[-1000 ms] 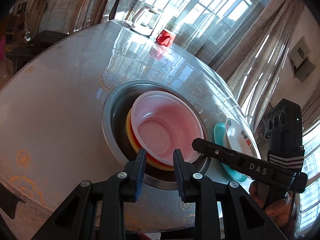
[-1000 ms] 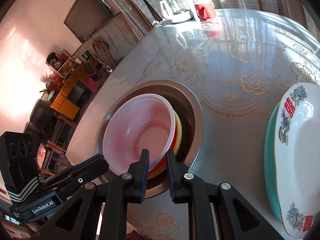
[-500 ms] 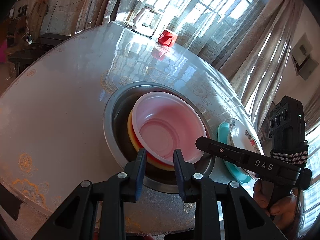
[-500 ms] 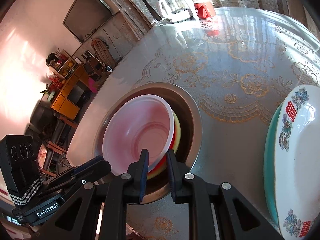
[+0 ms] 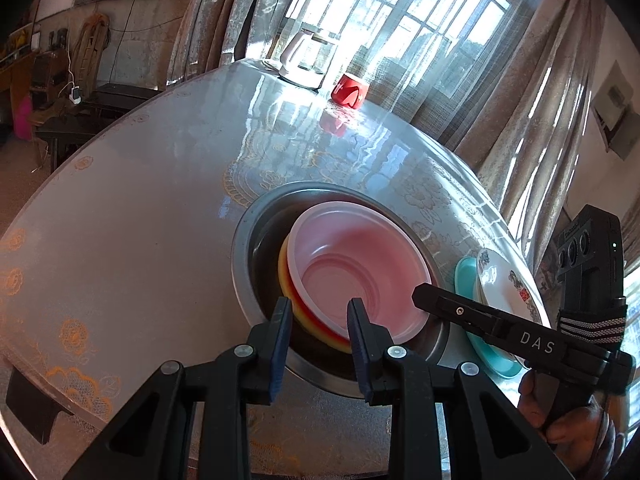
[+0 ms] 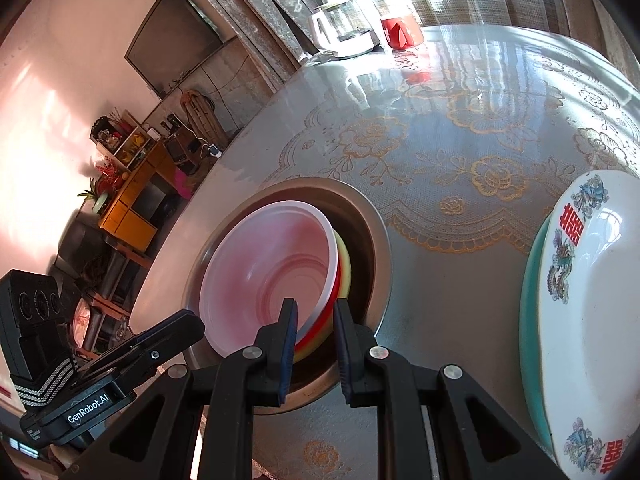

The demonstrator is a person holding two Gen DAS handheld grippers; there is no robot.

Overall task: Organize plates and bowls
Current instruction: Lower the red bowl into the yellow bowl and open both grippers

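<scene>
Two grippers sat at the near edge of the round bench [image 5: 120, 240], both pointed down at the steel-rimmed recess [image 5: 244, 264] in its centre.

Stack in the recess: translucent white bowl [image 5: 360, 272] on top, nested in a red bowl [image 6: 334, 300] and a yellow bowl [image 6: 345, 264]. The stack leaned against the recess wall on the side toward the left gripper.

Left gripper [image 5: 316, 320]: fingers [image 5: 280, 332] narrowly parted, straddling the near rims of the stack. Could not tell whether the pads pressed on the rims or merely flanked them.

Right gripper [image 6: 314, 320]: fingers [image 6: 289, 328] set closer together, with the stacked rims running between them. The pads looked clenched on the stacked bowl rims, the white one on the inside. Its black body, marked "DAS", showed at the right of the left wrist view, a hand [image 5: 568, 424] wrapped around its handle.

Plates: white plate [image 6: 588, 312] with red characters and blue dragon motifs lay on a teal plate [image 6: 530, 304], on the bench just beside the recess on the right gripper's side.

Far edge of the bench by the window: white kettle [image 5: 304, 60] and red cup [image 5: 350, 90], side by side, well apart from the bowls.
</scene>
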